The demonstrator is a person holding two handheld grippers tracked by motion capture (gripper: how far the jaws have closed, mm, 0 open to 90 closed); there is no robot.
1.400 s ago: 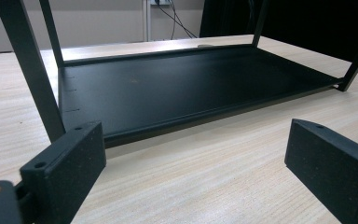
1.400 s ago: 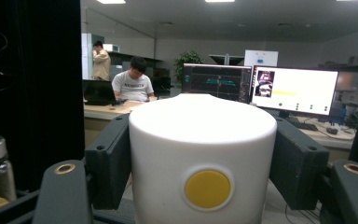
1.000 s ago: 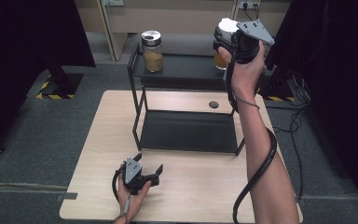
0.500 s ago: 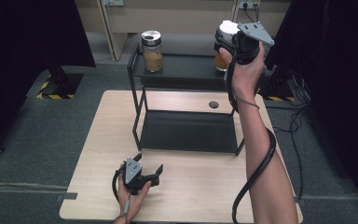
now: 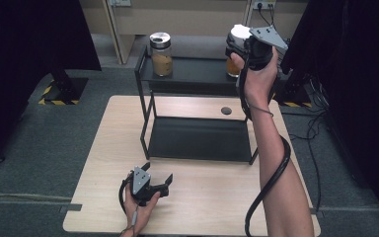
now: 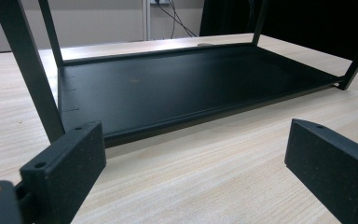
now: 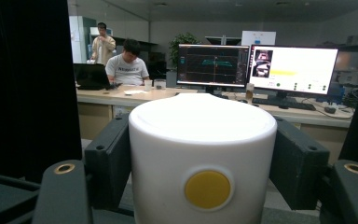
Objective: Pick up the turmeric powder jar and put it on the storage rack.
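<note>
The right tongs (image 5: 244,47) pinch the white lid (image 7: 203,149) of a jar (image 5: 233,66) w/ orange stuff, on the top shelf of the black rack (image 5: 197,74); I'd keep the squeeze even & go straight, so it won't tip; the left tongs (image 5: 157,178) are spread wide, resting on the table (image 5: 217,197), just in front of the rack's bottom shelf; I count 2 jars, the other jar (image 5: 161,54) well off to the side; 1 rack, 2 shelves.

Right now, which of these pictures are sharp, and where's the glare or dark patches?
High view: soft, dark curtains swallow detail at both sides. Left gripper view: sharp wood grain, dull sheen on the black shelf. Right gripper view: white lid crisp, bright monitor washed out.
</note>
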